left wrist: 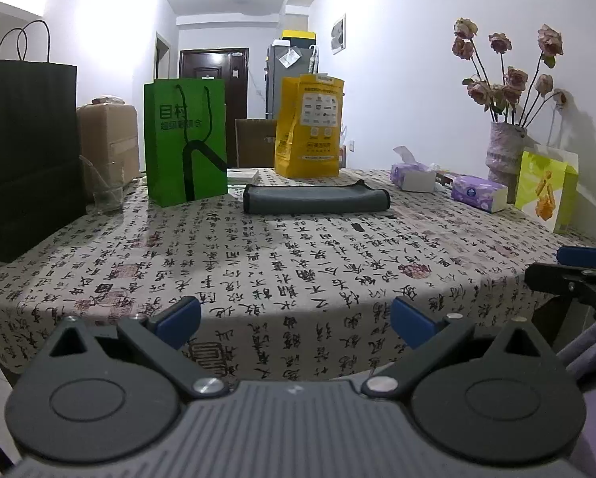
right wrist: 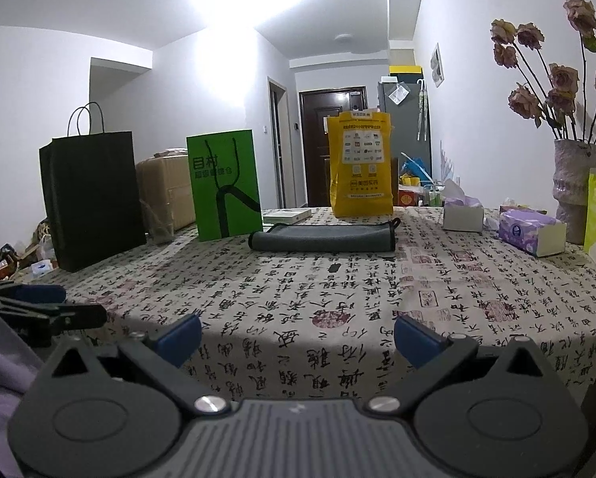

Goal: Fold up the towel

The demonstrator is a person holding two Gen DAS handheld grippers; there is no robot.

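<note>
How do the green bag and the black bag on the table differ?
The green bag is bright, printed with characters, and shorter; the black bag is plain, dark and taller. The green bag's cords hang down its front; the black bag's handles stand up. Both stand upright, left of the grey towel.

Legible markings are few. The green paper bag (left wrist: 185, 141) (right wrist: 224, 183) carries two large dark characters, 目村, on its front face; a smaller line of characters beneath them is too blurred to read. The yellow bag (left wrist: 309, 126) (right wrist: 361, 165) bears a white panel of small logos and lower lines of print, none of it resolvable. The tablecloth (left wrist: 298, 263) (right wrist: 338, 298) on the worktop is printed all over with black brush-style Chinese calligraphy and reddish seal stamps; individual characters cannot be read with confidence. Print on the purple tissue box (left wrist: 479, 193) (right wrist: 531, 233) is illegible.
</note>
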